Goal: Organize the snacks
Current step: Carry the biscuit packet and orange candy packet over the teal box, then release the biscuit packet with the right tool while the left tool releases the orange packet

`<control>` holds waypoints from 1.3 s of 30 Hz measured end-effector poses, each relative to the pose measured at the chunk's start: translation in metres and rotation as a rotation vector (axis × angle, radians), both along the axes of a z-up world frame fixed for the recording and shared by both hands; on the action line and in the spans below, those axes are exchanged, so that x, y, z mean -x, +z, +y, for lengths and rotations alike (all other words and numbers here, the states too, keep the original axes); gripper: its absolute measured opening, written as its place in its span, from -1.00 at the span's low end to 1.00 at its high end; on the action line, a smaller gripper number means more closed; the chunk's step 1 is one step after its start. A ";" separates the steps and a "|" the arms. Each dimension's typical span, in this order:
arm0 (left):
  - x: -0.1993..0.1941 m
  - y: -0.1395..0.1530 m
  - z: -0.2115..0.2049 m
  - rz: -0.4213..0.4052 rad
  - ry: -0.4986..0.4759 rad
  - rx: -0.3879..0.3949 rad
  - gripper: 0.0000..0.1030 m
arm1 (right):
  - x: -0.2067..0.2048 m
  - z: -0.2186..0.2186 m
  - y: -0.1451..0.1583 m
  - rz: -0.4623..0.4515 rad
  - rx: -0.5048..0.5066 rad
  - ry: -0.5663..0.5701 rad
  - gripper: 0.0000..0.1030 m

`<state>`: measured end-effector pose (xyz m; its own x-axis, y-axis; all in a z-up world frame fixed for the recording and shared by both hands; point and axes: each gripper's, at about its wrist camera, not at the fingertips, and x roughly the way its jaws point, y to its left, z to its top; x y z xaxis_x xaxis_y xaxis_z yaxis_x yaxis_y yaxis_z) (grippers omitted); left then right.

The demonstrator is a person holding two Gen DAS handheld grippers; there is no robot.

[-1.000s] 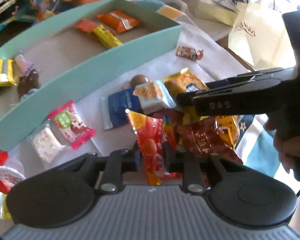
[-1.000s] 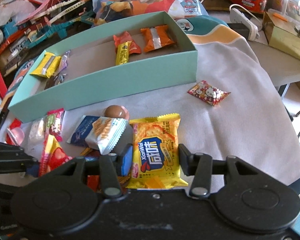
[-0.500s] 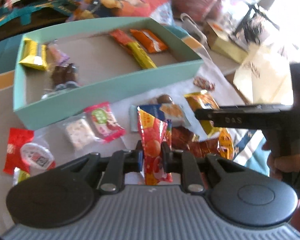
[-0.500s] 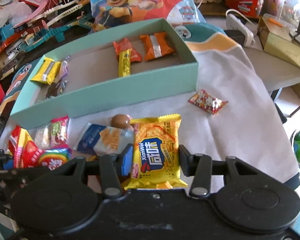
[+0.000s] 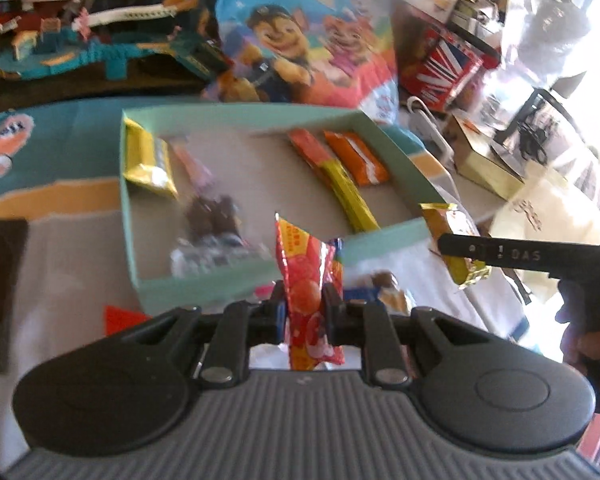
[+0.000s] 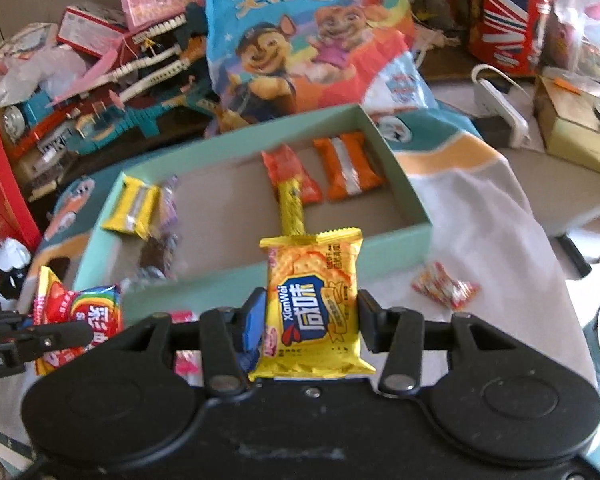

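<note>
My left gripper [image 5: 305, 307] is shut on a red and orange candy packet [image 5: 306, 276], held edge-on above the near wall of the mint green box [image 5: 204, 280]. My right gripper [image 6: 308, 322] is shut on a yellow cracker packet [image 6: 314, 300], lifted in front of the same box [image 6: 384, 264]. The box holds a yellow packet [image 5: 146, 164], a dark chocolate piece [image 5: 212, 212], a yellow bar [image 5: 348, 196] and orange packets [image 5: 356, 156]. In the right wrist view the candy packet [image 6: 76, 316] shows at the far left in the other gripper.
A small red patterned candy [image 6: 444, 290] lies on the white cloth [image 6: 492, 232] right of the box. A blue cracker packet [image 5: 380, 294] and a red wrapper [image 5: 122, 318] lie near the box front. Toys, a cartoon snack bag [image 6: 312, 40] and boxes crowd the back.
Both grippers have risen with their packets. The left one swung toward the box, so the box now lies straight ahead of it, and the loose snack pile has dropped out of its view.
</note>
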<state>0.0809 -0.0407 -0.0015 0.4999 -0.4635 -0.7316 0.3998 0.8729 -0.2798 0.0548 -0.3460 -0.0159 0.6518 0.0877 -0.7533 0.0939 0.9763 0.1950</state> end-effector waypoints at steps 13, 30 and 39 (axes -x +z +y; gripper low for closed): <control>-0.106 0.006 -0.011 -0.009 0.061 -0.065 -0.66 | -0.130 0.026 0.007 -0.008 -0.096 0.076 -0.10; -0.196 -0.029 -0.040 0.011 0.109 -0.109 -0.41 | -0.222 0.039 -0.035 0.033 -0.105 0.092 -0.06; -0.182 -0.024 -0.026 -0.043 0.199 -0.159 1.00 | -0.213 0.033 -0.025 0.000 -0.128 0.043 1.00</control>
